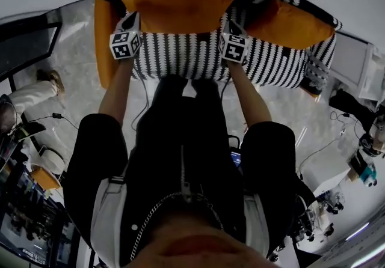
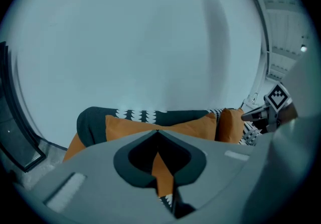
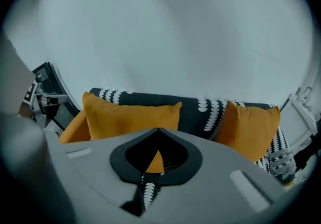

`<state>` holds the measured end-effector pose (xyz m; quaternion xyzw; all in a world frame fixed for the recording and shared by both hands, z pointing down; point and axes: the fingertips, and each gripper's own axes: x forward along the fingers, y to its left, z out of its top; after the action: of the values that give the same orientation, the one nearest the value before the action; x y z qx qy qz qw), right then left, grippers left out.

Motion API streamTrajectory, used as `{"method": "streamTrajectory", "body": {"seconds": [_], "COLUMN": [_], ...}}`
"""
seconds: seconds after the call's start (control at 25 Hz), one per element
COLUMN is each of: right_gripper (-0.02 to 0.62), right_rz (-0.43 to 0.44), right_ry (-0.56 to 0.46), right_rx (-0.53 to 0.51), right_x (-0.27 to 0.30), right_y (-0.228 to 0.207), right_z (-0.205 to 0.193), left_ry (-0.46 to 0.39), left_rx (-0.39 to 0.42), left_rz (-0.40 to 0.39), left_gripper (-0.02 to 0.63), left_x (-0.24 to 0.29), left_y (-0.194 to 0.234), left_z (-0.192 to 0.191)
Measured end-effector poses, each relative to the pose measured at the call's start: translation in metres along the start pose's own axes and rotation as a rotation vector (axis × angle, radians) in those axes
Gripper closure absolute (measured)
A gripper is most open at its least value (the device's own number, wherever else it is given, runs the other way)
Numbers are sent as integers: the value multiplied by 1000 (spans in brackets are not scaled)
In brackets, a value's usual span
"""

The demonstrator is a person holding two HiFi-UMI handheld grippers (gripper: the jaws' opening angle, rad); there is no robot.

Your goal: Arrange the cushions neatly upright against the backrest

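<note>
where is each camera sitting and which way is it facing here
Head view: on the person's head, facing steeply down at the sofa; shows their torso, legs, forearms, left gripper and right gripper.
Left gripper view: on the left gripper, looking along its closed jaws at the left cushion and wall; right gripper at the right edge.
Right gripper view: on the right gripper, looking over its closed jaws at the left cushion and right cushion.
Shared: all three show both orange cushions on the sofa.
</note>
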<state>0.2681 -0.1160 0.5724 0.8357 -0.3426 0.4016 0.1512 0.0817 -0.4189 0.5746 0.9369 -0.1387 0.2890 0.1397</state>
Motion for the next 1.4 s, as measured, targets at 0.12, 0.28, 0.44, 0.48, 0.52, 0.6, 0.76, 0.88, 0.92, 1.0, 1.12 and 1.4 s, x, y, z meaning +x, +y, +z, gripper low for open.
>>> {"method": "streamTrajectory", "body": {"seconds": [0.12, 0.28, 0.44, 0.48, 0.52, 0.6, 0.76, 0.88, 0.92, 1.0, 1.12, 1.4], "right_gripper": [592, 592, 592, 592, 593, 592, 593, 594, 594, 594, 594, 594], "right_rz": [30, 86, 146, 158, 168, 188, 235, 263, 267, 264, 254, 225], "right_ry": [-17, -53, -110, -128, -144, -174, -232, -287, -305, -330, -353, -412], "right_rx": [0, -17, -29, -35, -43, -58, -57, -29, -14, 9, 26, -2], "right_x": [-30, -73, -114, -126, -138, -165, -219, -254, -264, -283, -306, -362], "right_y": [0, -2, -10, -14, -16, -18, -28, -43, -49, -60, -57, -35], "right_z": [-16, -39, -66, -71, -76, -85, -97, -101, -103, -111, -126, -175], "left_ry": [35, -1, -56, -70, -83, -110, -170, -214, -224, -238, -250, -280], "left_rx": [40, 50, 54, 53, 52, 50, 55, 84, 87, 80, 81, 127], "left_rz": [4, -7, -6, -5, -1, 11, -2, -12, -16, -29, -51, -70], "left_gripper": [597, 597, 597, 597, 597, 597, 597, 597, 597, 597, 597, 597], "left_x": [-16, -47, -81, -90, -100, -121, -163, -190, -198, -212, -238, -298], "left_y": [-40, -102, -167, -184, -200, -228, -288, -324, -335, -356, -374, -403], "left_z": [-21, -31, -41, -41, -42, -42, -35, -30, -30, -33, -39, -76]}}
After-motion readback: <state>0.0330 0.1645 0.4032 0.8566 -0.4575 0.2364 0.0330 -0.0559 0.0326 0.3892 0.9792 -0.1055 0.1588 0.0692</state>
